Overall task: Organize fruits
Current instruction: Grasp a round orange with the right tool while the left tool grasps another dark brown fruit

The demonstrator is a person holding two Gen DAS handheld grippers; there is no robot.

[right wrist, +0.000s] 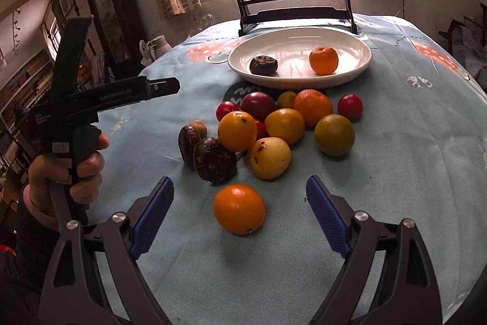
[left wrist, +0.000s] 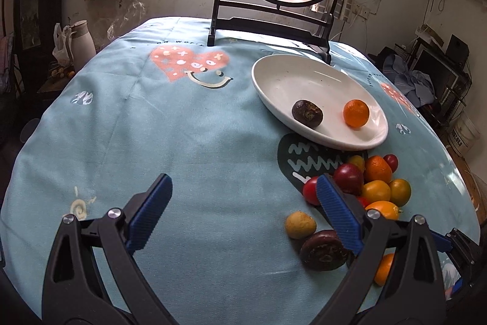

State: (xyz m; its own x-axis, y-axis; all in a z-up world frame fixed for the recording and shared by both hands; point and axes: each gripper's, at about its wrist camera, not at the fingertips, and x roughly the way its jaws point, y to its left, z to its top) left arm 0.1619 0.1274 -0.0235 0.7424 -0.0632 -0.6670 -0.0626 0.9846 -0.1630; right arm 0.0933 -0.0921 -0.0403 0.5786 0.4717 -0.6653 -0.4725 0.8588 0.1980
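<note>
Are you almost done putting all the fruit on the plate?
Not nearly. Only two fruits sit on the white plate: a dark wrinkled fruit and a small orange. Nothing is in hand: the left gripper and right gripper are both open and empty. The pile of fruit on the tablecloth is left, with one orange lying right between the right gripper's fingers.

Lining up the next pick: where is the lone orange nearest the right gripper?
In the right wrist view the orange sits on the tablecloth, left of centre between the open fingers, nearer than the dark fruit.
</note>
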